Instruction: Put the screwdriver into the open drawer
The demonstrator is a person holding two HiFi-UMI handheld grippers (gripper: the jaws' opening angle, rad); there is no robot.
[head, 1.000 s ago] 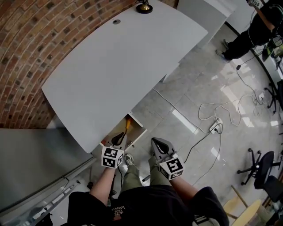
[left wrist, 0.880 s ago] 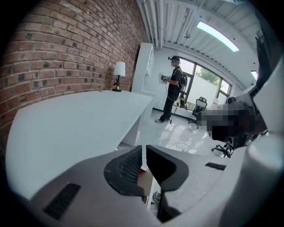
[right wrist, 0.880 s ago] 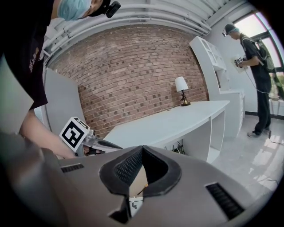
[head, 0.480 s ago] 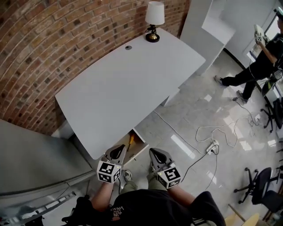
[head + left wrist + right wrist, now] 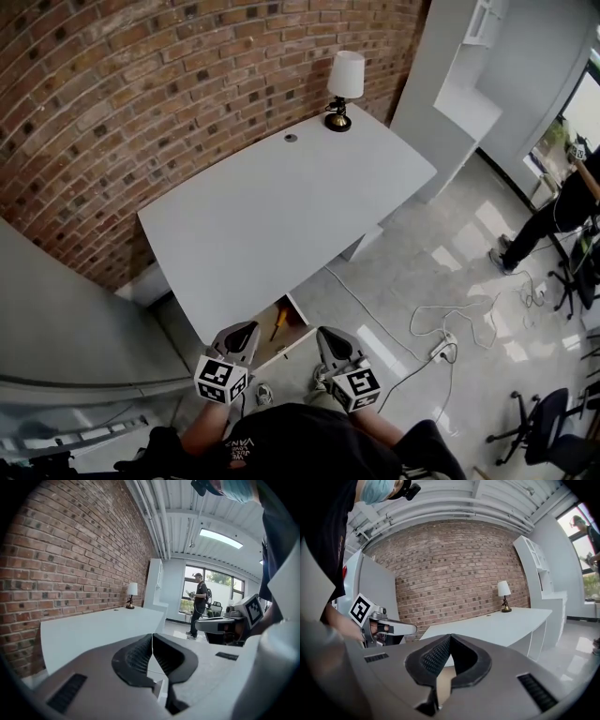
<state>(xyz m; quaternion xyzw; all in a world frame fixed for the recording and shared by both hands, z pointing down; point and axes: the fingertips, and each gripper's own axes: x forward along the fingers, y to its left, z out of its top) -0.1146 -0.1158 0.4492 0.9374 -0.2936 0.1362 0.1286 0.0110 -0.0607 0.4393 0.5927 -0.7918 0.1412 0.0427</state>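
Backing off from the long white desk (image 5: 281,216), the head camera now takes in the whole top, which looks smaller than a second ago. The lamp with the white shade and dark base (image 5: 343,86) on the desk's far end has come fully into view. Both claws have come away with the person and hang at the desk's near edge.

The left gripper (image 5: 246,330) sits just in front of that edge, beside the open white drawer with a wood-coloured inside (image 5: 292,340). Its own view shows its dark ribbed jaws pressed together at the tips with nothing between them. The right gripper (image 5: 328,334) hangs a little further from the desk, out over the pale floor, also fully closed and empty. Neither claw touches the desk or the drawer.

The orange-handled screwdriver (image 5: 277,322) lies inside the drawer under the desk's near edge, apart from both claws. It is small in the head view, and its blade cannot be made out.

By my reading the task is done, since the tool rests in the drawer and nothing grips it. The drawer stands pulled out, but the task does not call for shutting it, so little seems left beyond moving clear.
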